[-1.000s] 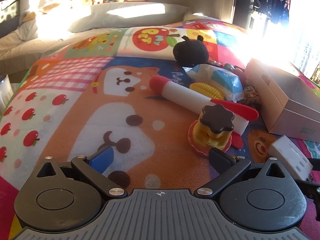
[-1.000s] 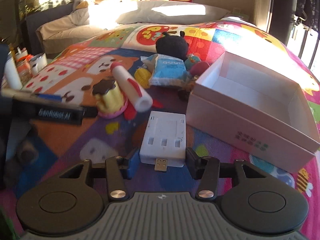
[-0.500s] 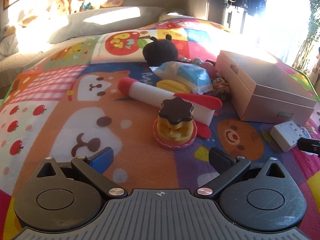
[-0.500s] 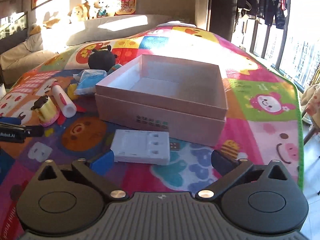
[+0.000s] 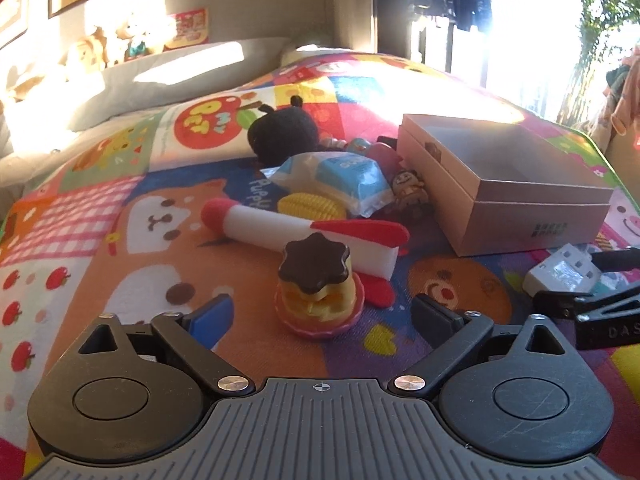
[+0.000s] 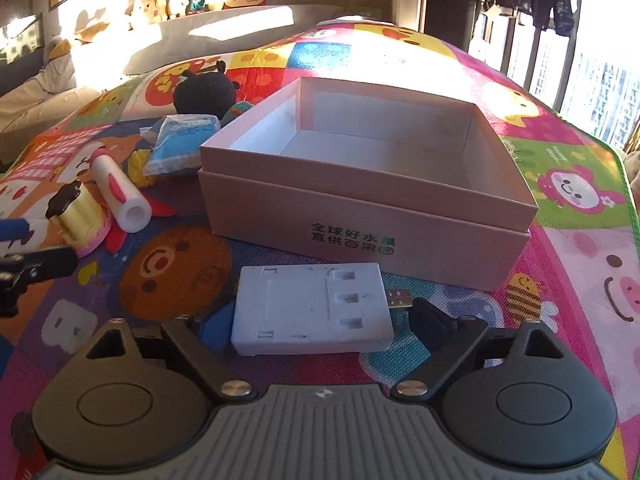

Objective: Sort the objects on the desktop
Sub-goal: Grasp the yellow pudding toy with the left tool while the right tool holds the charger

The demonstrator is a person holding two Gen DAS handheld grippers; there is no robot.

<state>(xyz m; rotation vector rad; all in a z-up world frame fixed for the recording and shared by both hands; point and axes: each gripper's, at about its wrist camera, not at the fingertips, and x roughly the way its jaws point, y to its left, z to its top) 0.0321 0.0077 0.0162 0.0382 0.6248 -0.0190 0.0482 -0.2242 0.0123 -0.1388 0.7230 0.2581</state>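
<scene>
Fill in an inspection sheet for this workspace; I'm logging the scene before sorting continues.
Surface: cartoon-print play mat, sunlit.
Job's things: open pink box, empty; white charger lying before it; pudding toy; foam rocket.
Clutter: black plush, blue packet, corn toy.
Grippers: left gripper closing, pudding toy between jaws, untouched; right gripper closing around charger.
Cables: nothing seen.
Surroundings: pillow, soft toys, window.
</scene>
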